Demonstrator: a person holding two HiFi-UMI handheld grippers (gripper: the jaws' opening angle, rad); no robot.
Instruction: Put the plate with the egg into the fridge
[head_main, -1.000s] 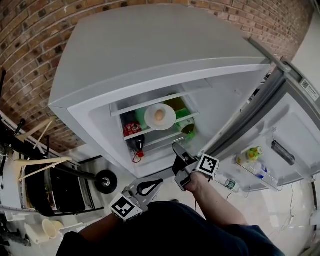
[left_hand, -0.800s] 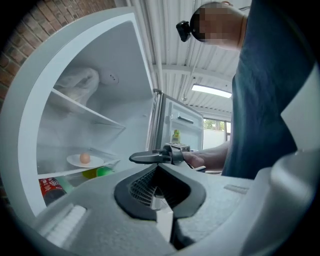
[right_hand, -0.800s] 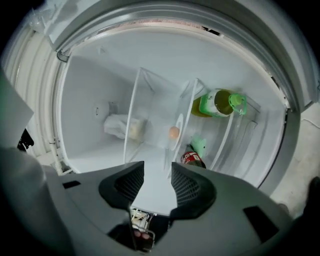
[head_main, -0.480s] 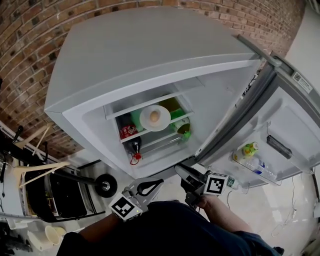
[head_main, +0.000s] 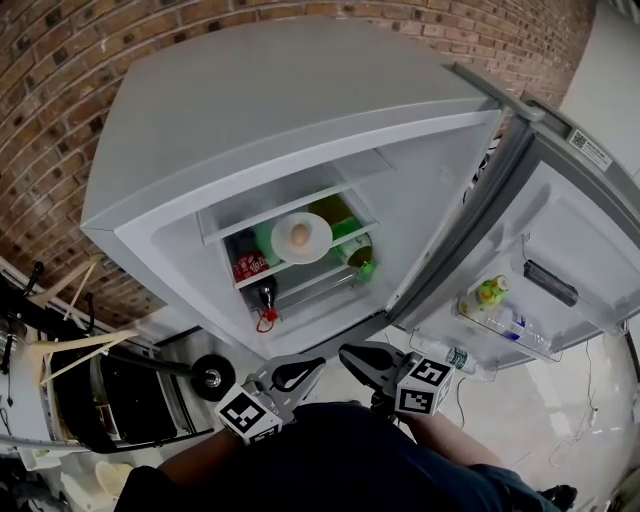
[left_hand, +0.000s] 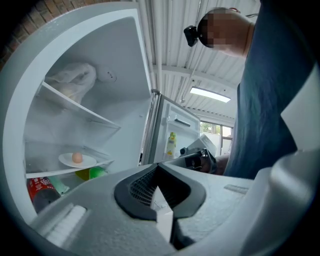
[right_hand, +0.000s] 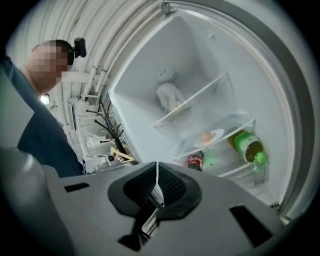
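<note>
At the lower middle of the head view our two claws sit close to the body, well apart from the fridge. The left claw (head_main: 305, 370) has its jaws pressed together with nothing between them. The right claw (head_main: 350, 357) is closing its jaws, and its own view shows the tips meeting on nothing at all. Beyond them the fridge (head_main: 300, 110) stands open, its door (head_main: 560, 250) swung out to the right of the frame. Further in, at the centre of the frame, the plate (head_main: 318, 232) rests flat on a clear shelf (head_main: 352, 236), with the egg (head_main: 298, 236) lying near its middle. A red can (head_main: 246, 266) and a green bottle (head_main: 357, 252) lie on the level below. We judge the placing done, since the plate sits inside and neither claw touches it. Should we handle it again, we expect the plate to be light, stiff and smooth, so a claw could slide on its glaze. The egg lies loose, is round and brittle, and would roll at any tilt. We would pinch the rim at its near edge, top and bottom, deep enough to bite. We would keep the plate level and move it slowly, and never grip the egg itself.
</note>
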